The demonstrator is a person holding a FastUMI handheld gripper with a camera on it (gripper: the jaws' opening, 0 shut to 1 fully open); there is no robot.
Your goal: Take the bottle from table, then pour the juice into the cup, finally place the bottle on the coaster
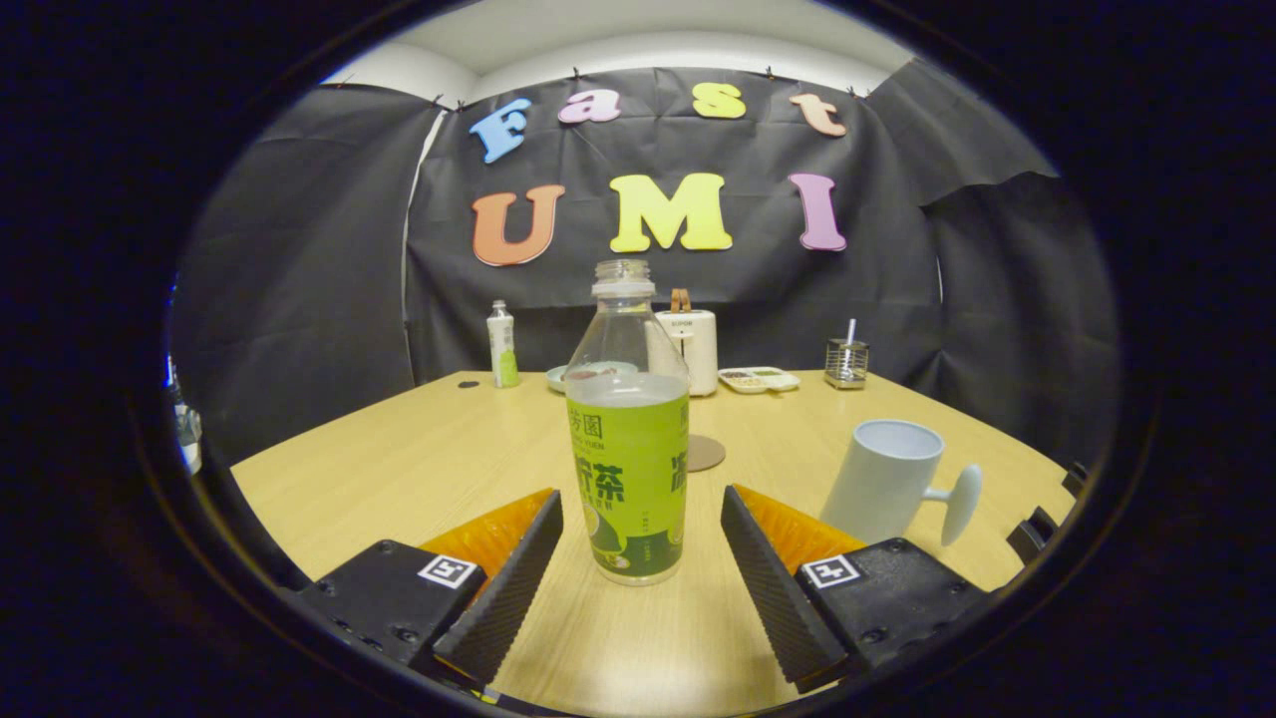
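So my tongs point(638, 558) are spread wide right now, nothing pinched, and both ribbed black fingers point(508, 588) sit low on either side of the clear plastic bottle with the green label point(628, 469). There's a gap on each side, so no contact as far as I can tell. The bottle stands upright on the pale wooden worktop point(399, 459), right between the fingertips, cap off, neck open. I'd say I'm lined up low on the label on purpose: grabbing the wide labelled body should give the ribbed pads more to bite on than the narrow shoulder, and it keeps the open mouth free for pouring.

Just off to the right of the right finger is the white cup with a round knob handle point(887, 479), handle pointing away from the bottle. Looks handy there, since the tilt toward it would be short.

Beyond the bottle, partly hidden behind it, a flat brown round coaster point(706, 453) lies on the wood. That's where the bottle ends up last, so it makes sense it's close.

Further back along the black cloth wall: a small white-and-green bottle point(501, 345), a white appliance with a brown handle point(692, 349), a shallow tray point(760, 379) and a little wire holder point(847, 363).

My read: first step, grasp not yet made. Closing evenly matters, because an open bottle could slosh if nudged.
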